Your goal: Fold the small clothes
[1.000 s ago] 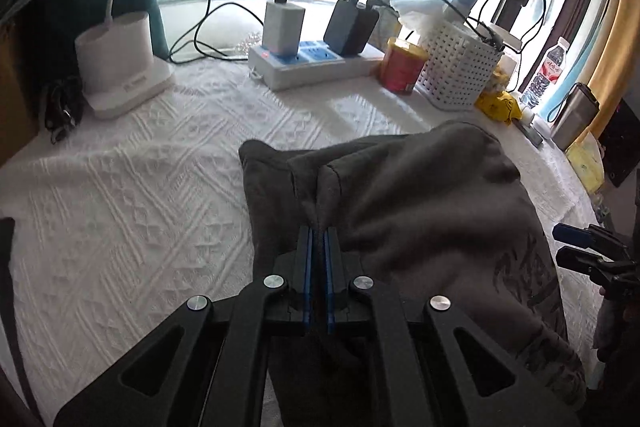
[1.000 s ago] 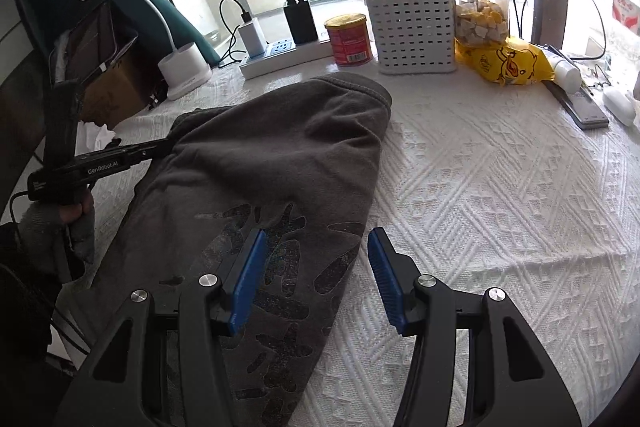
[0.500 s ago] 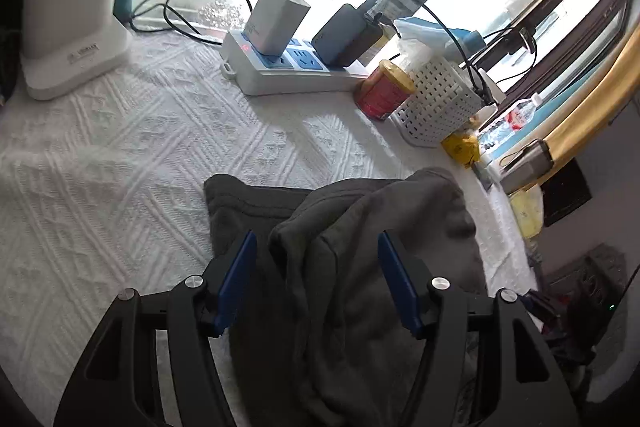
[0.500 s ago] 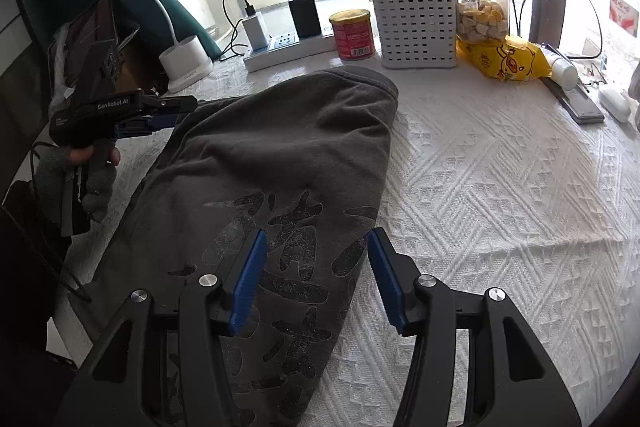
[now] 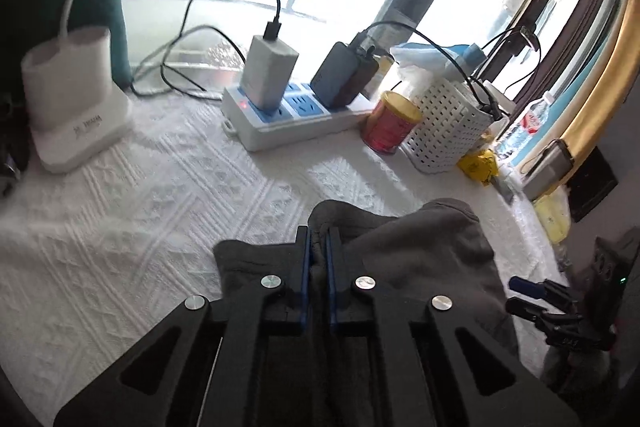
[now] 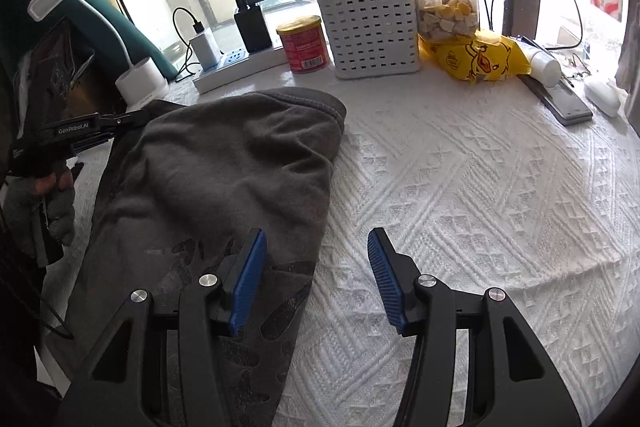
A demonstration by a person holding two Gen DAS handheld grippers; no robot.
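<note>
Grey garment (image 6: 224,195) lies on the white tablecloth (image 6: 460,195), lengthwise from the near table edge up toward the red can (image 6: 304,45). Its rounded far hem stops short of the can; a bare strip of cloth sits between them. Dark print shows on the near part.

Your left gripper (image 5: 318,255) just snapped closed, pinching a raised fold of the garment's left edge between its blue pads (image 5: 305,267); fabric bunches up between them. In the right wrist view that gripper (image 6: 124,119) sits at the garment's far-left corner, left of the can.

Your right gripper (image 6: 316,267) is spread wide, gripping nothing. One pad (image 6: 248,279) hangs over the garment's right edge, the other over bare cloth.

Right of the garment the tablecloth is open, wide room for moving. Clutter only at the far edge: power strip (image 6: 236,65) left of the can, white basket (image 6: 370,25) just right of it, then a yellow bag (image 6: 476,61). Lamp base (image 6: 142,83) further left of the can.
</note>
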